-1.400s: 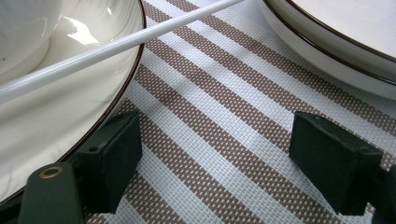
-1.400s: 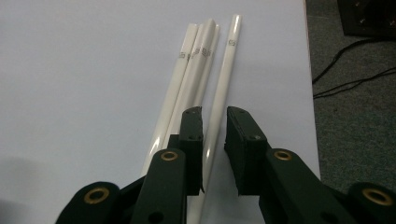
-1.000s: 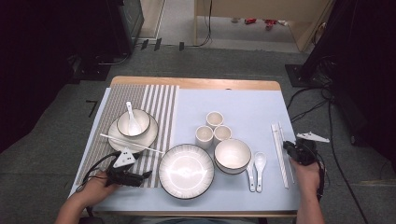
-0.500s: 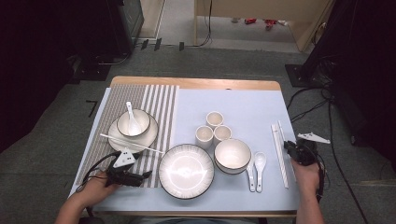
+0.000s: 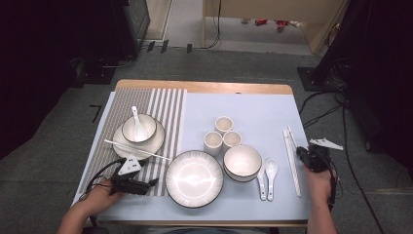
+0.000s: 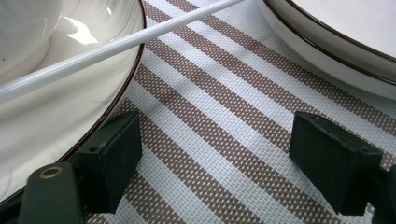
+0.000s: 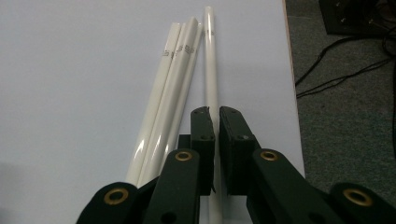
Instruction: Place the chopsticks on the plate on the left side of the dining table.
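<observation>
A table setting is being laid out on a pale blue surface (image 5: 243, 112), seen from above. At the left, a brown-and-white striped woven placemat (image 5: 168, 105) carries a white plate with a small white bowl and a white ceramic spoon (image 5: 138, 127) in it. One long white chopstick (image 5: 136, 149) lies across that plate's near rim.

In the middle sit a large white dinner plate with a dark rim (image 5: 194, 178), three small white cups (image 5: 223, 133), a white bowl with a dark rim (image 5: 242, 162) and two white spoons (image 5: 267, 176) side by side.

At the right edge lies a bundle of white chopsticks (image 7: 170, 88), with one single white chopstick (image 7: 210, 70) just beside it. The right gripper (image 7: 216, 140) has its jaws closed almost together on this single chopstick, which runs between them, still flat on the surface.

The left gripper (image 6: 215, 158) rests low over the placemat with its jaws wide apart and nothing between them, between the small plate and the dinner plate.

By the look of it, one place is partly set with a lone chopstick. Its partner appears gripped but not yet lifted; carrying it across to the left place remains.
</observation>
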Tool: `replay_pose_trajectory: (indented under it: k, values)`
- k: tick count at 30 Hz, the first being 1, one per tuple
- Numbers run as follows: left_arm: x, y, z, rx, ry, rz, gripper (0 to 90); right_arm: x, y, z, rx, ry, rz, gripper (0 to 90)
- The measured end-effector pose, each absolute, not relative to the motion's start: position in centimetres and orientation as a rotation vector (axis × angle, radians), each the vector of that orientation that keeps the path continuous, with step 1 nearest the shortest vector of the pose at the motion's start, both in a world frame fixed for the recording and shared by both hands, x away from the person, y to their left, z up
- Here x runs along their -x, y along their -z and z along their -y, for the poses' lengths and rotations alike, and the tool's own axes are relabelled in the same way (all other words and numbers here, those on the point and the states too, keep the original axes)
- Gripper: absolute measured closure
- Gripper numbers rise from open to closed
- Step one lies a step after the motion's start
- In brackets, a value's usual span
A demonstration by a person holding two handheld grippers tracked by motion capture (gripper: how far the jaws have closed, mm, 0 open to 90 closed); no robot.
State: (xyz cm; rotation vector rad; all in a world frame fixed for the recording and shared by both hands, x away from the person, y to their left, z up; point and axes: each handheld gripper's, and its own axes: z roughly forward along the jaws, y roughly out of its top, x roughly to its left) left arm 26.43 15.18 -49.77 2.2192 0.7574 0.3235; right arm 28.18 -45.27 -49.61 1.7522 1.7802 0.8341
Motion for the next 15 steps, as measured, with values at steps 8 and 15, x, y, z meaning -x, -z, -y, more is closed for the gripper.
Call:
replay_pose_trajectory:
  k: [8, 15]
  values:
    - [-26.43, 49.77, -15.18, -2.219, -0.323, -0.757, 17.5, -28.10, 49.21, 45.45, -1.763, -0.878, -1.773, 85.2]
    - [-26.43, 49.77, -15.18, -2.219, -0.323, -0.757, 17.5, -28.23, 48.73, 45.39, -1.759, -0.897, -1.779, 85.2]
